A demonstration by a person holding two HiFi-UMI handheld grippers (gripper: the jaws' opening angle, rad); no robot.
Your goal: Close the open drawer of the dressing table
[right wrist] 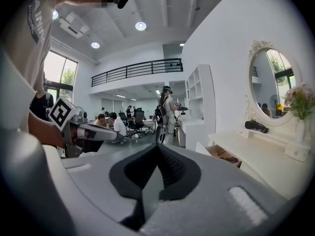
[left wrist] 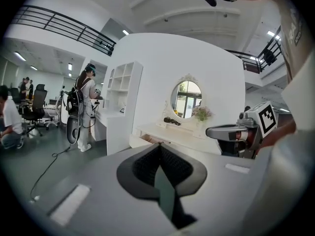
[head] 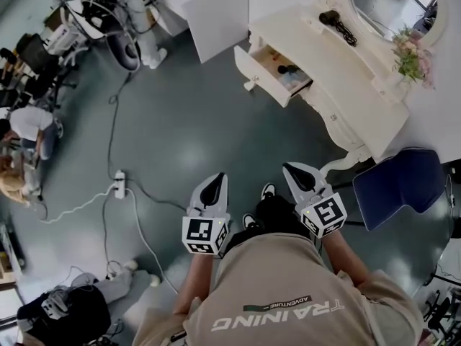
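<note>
The white dressing table [head: 360, 85] stands at the upper right of the head view, well ahead of me. Its left drawer [head: 277, 69] is pulled open, with small items inside. The same drawer [right wrist: 222, 154] shows in the right gripper view, below the table top [right wrist: 266, 156]. In the left gripper view the table [left wrist: 172, 134] is far off. My left gripper [head: 212, 190] and right gripper [head: 301, 176] are held low in front of my body, side by side, far from the drawer. Both are shut with nothing between the jaws [left wrist: 160, 149] [right wrist: 158, 149].
A hair dryer [head: 337, 26] and flowers [head: 410, 55] sit on the table top, under an oval mirror [head: 389, 2]. A blue chair [head: 400, 182] stands to the right. A power strip [head: 119, 184] with cables lies on the floor at left. A white cabinet [head: 216, 13] and other people [head: 29, 132] are beyond.
</note>
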